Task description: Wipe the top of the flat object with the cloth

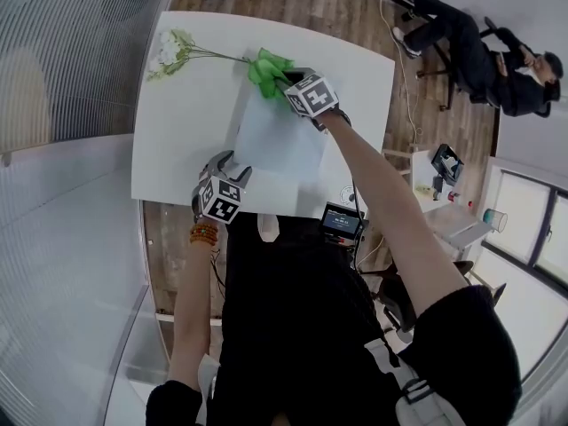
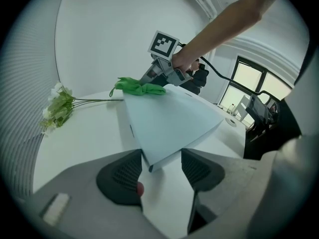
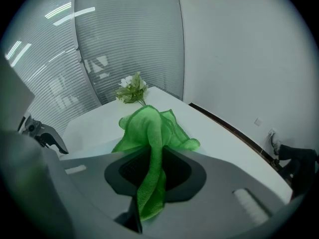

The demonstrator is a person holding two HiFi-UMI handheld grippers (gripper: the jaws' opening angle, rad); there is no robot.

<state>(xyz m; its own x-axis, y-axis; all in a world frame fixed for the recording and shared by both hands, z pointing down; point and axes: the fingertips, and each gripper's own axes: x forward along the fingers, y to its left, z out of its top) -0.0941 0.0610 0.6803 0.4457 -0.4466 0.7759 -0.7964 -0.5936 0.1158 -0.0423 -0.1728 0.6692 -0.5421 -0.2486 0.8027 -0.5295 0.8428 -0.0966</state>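
**No writing we can read**

We find no letters, numbers or brand names clear enough to read in any view. The only sign-like marks are black-and-white square patterns without letters: on the left cube (image 1: 220,199) of the left gripper (image 1: 232,165), near us, and on the right cube (image 1: 311,94) of the right gripper (image 1: 282,82), farther off. The left gripper view shows one such pattern on that far cube. A small device (image 1: 342,223) just off the near right edge of the table (image 1: 177,149) has a lit screen, but its print is too small for us to read.
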